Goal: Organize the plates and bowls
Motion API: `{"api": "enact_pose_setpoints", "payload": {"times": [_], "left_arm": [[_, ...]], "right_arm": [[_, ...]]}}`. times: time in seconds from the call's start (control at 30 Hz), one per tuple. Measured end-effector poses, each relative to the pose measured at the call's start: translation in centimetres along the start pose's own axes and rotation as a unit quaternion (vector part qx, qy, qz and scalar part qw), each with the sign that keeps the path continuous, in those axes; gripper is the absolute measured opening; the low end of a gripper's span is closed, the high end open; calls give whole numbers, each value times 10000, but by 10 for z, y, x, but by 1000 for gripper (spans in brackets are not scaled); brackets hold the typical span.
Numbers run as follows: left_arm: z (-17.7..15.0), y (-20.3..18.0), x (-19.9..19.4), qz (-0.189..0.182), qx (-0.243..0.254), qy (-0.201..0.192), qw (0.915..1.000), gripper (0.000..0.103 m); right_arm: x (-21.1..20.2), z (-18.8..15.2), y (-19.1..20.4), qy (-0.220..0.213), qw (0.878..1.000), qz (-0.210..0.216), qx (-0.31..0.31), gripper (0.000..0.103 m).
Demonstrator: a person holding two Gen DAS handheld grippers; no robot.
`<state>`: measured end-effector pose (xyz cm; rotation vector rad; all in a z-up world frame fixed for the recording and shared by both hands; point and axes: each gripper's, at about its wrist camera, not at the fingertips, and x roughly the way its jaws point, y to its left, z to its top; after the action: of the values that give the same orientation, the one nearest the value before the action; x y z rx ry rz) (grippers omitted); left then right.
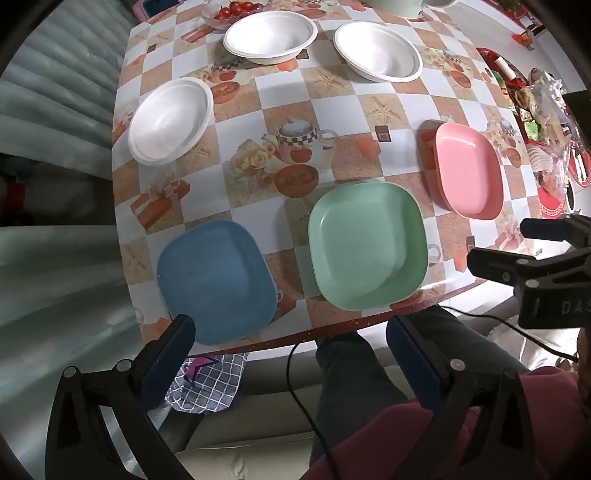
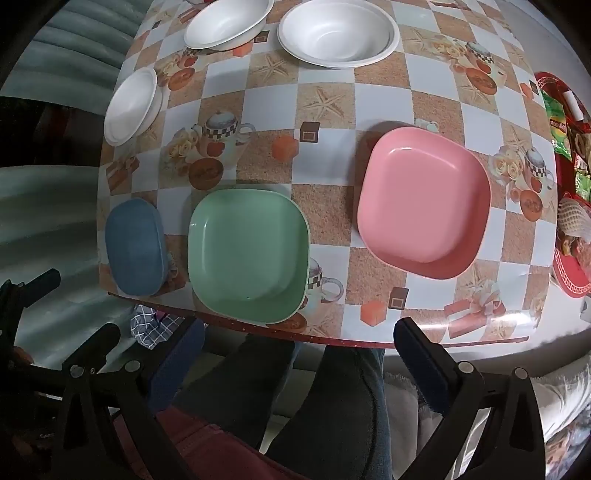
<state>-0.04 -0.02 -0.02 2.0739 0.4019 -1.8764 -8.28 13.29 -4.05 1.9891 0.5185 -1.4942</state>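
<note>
We hold the left gripper (image 1: 291, 334) and right gripper (image 2: 299, 338) wide apart and empty at lower frame, because three plates (image 1: 367, 245) mid-frame and three bowls (image 1: 270, 36) above lie unstacked.

Three square plates lie on the table (image 1: 266, 110), one of each colour: a blue plate (image 1: 216, 282), a green plate (image 1: 367, 245) and a pink plate (image 1: 468, 170)

Three round white bowls: one bowl at the left edge (image 1: 170, 120) and two at the back, a left bowl (image 1: 270, 37) and a right bowl (image 1: 377, 51)

One glass dish of red tomatoes (image 1: 233, 10) stands behind the bowls

Two pairs of tongs are in view
</note>
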Motion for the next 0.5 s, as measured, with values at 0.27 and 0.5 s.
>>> {"api": "enact_pose_setpoints", "payload": {"times": [0.27, 0.5], "left_arm": [[-1, -2, 1, 6, 8, -11, 10000, 103], [-1, 2, 4, 51, 9, -31, 10000, 103]], "right_arm": [[6, -4, 1, -64, 10000, -38, -13, 103], [7, -4, 0, -9, 10000, -17, -36, 103]]}}
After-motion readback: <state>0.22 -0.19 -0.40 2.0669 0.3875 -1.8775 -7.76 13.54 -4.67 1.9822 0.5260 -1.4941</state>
